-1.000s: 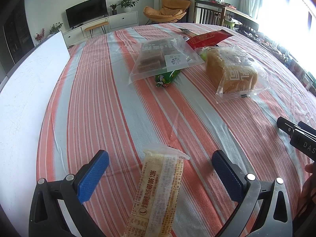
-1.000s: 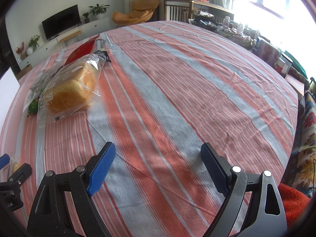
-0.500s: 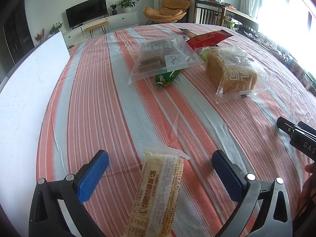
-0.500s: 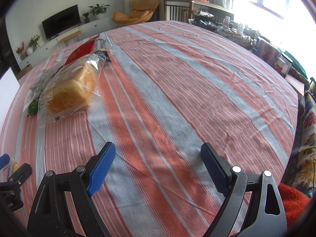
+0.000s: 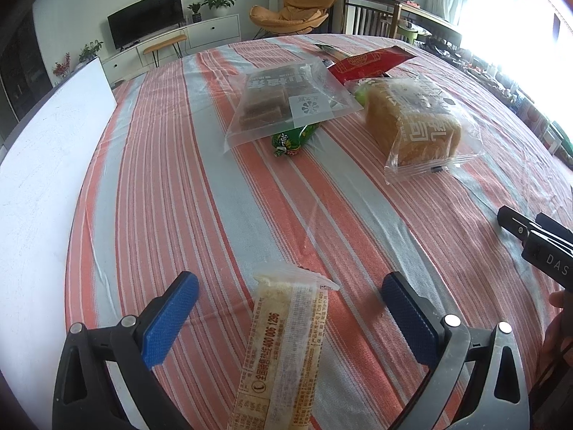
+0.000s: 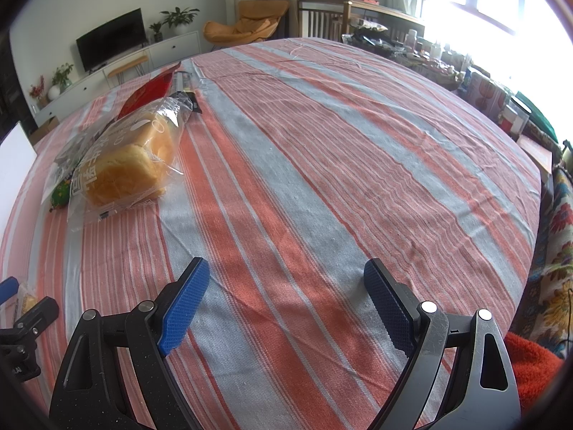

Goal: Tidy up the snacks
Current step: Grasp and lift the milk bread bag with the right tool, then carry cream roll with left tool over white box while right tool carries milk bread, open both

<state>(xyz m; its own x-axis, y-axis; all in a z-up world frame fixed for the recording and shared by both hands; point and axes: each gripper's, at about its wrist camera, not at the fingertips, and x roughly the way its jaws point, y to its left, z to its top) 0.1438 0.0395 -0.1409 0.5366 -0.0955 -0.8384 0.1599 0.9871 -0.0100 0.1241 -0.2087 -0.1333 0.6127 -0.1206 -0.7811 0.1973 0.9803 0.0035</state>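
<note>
Wrapped cake bar [image 5: 286, 351] nearest, bagged loaf [image 5: 415, 125], brownie bag [image 5: 283, 100] beyond

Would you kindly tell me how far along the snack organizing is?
Nothing looks sorted yet. The long snack bar lies between the left gripper's jaws, which have just been closing but don't touch it. The right gripper is open over bare cloth. The bread, clear pack, green snack and red packet remain.

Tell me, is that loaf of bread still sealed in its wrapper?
It looks sealed: the bread loaf lies on the striped tablecloth inside a clear bag, the near seam flat and closed. Its far end is bunched; I cannot tell there.
</note>
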